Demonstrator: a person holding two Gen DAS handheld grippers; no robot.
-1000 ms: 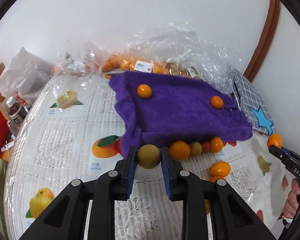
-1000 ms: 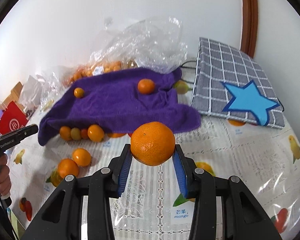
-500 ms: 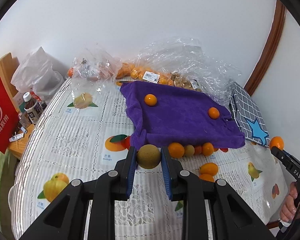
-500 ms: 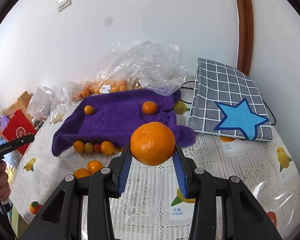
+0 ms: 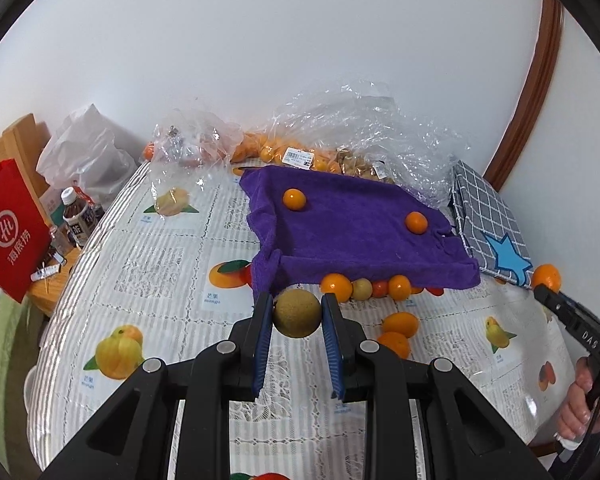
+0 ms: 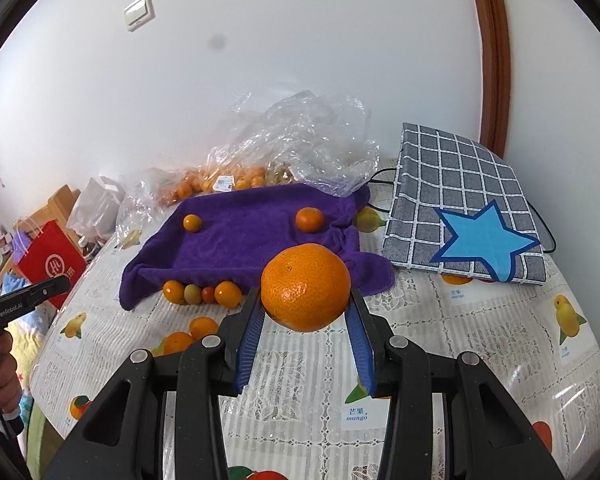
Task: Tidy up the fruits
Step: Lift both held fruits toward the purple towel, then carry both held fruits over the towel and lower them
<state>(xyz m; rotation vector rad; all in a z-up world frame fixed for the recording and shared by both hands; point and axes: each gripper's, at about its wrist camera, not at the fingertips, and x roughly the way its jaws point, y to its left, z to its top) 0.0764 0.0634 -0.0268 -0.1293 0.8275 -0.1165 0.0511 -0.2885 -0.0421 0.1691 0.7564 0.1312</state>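
Observation:
My left gripper (image 5: 297,312) is shut on a round brownish-green fruit (image 5: 297,313), held above the table in front of the purple towel (image 5: 356,228). My right gripper (image 6: 305,300) is shut on a large orange mandarin (image 6: 305,287), also held above the table. Two small oranges (image 5: 294,199) (image 5: 416,222) lie on the towel. A row of small fruits (image 5: 364,287) lies along the towel's near edge, and two more oranges (image 5: 398,332) lie loose on the tablecloth. The right gripper with its mandarin shows at the right edge of the left wrist view (image 5: 546,280).
Clear plastic bags of small oranges (image 5: 292,152) lie behind the towel by the wall. A grey checked bag with a blue star (image 6: 468,216) lies at the right. A red paper bag (image 5: 8,232), bottles (image 5: 76,216) and a white bag sit off the table's left side.
Both grippers have risen and drawn back from the towel with their fruits still held; more of the table and the wall shows now.

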